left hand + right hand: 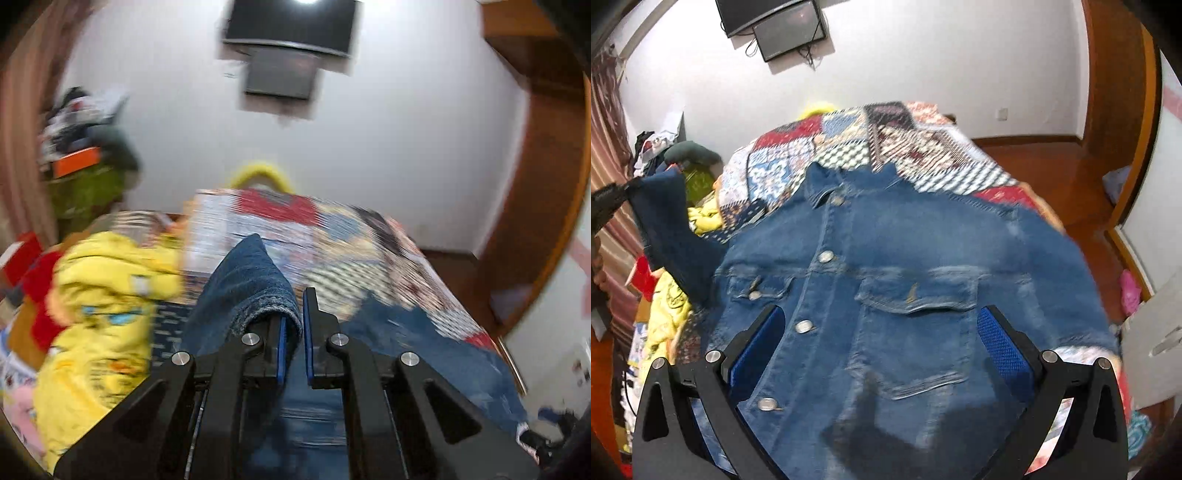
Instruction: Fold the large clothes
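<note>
Over the patchwork quilt bed (849,147), your left gripper (293,332) clamped on blue denim jacket (886,295) sleeve cuff (266,310), your right gripper (882,332) spread wide above jacket front.

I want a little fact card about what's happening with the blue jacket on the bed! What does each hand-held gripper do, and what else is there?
garment: denim jacket, front up, buttoned, spread on the bed
bed cover: patchwork quilt
left hand-held gripper: pinching the sleeve cuff, sleeve lifted off the bed
right hand-held gripper: open wide, above the jacket's lower front, holding nothing
nearby: yellow printed cloth beside the jacket
wall: dark screen
</note>
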`<control>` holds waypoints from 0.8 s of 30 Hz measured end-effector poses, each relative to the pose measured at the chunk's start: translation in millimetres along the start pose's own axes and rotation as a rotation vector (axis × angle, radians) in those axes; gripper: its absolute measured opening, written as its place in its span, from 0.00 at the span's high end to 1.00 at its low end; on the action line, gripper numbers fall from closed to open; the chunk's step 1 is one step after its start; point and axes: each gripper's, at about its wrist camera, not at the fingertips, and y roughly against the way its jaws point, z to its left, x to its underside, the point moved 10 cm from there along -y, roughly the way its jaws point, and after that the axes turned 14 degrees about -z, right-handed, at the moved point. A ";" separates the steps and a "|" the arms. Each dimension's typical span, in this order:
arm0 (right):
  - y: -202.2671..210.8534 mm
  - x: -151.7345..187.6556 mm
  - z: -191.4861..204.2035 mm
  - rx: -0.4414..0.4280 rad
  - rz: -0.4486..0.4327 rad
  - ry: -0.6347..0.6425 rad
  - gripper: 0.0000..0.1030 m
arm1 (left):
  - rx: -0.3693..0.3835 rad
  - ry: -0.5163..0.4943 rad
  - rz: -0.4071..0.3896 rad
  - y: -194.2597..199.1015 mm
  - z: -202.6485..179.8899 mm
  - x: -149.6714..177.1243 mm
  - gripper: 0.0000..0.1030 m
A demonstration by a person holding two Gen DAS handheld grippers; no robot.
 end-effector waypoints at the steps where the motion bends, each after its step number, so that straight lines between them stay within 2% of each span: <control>1: 2.4 -3.1 -4.8 0.009 -0.007 0.011 0.00 | 0.028 -0.031 0.022 -7.0 -24.1 9.7 0.93; 5: 10.6 -15.1 -25.3 0.035 -0.034 0.069 0.00 | 0.142 -0.122 0.144 -27.8 -102.9 69.3 0.94; 11: 10.0 -8.9 -55.7 0.086 -0.008 0.138 0.00 | 0.270 -0.239 0.330 -29.8 -184.2 163.8 0.94; 15: 7.1 6.8 -66.3 0.087 0.037 0.146 0.00 | 0.316 -0.316 0.456 -22.9 -212.0 221.1 0.94; 17: 5.3 14.3 -68.4 0.083 0.063 0.145 0.00 | 0.330 -0.343 0.478 -15.4 -214.8 232.8 0.94; 20: 3.8 17.0 -65.3 0.080 0.076 0.175 0.00 | 0.345 -0.329 0.483 2.0 -204.7 227.7 0.93; 22: 2.6 14.0 -58.0 0.071 0.073 0.207 0.00 | 0.344 -0.294 0.479 10.2 -191.8 221.0 0.86; 23: 1.8 12.0 -52.8 0.064 0.071 0.223 0.00 | 0.340 -0.281 0.473 12.0 -184.6 217.1 0.74; 24: -0.2 8.5 -44.6 0.051 0.067 0.242 0.00 | 0.325 -0.259 0.458 16.8 -170.2 209.0 0.57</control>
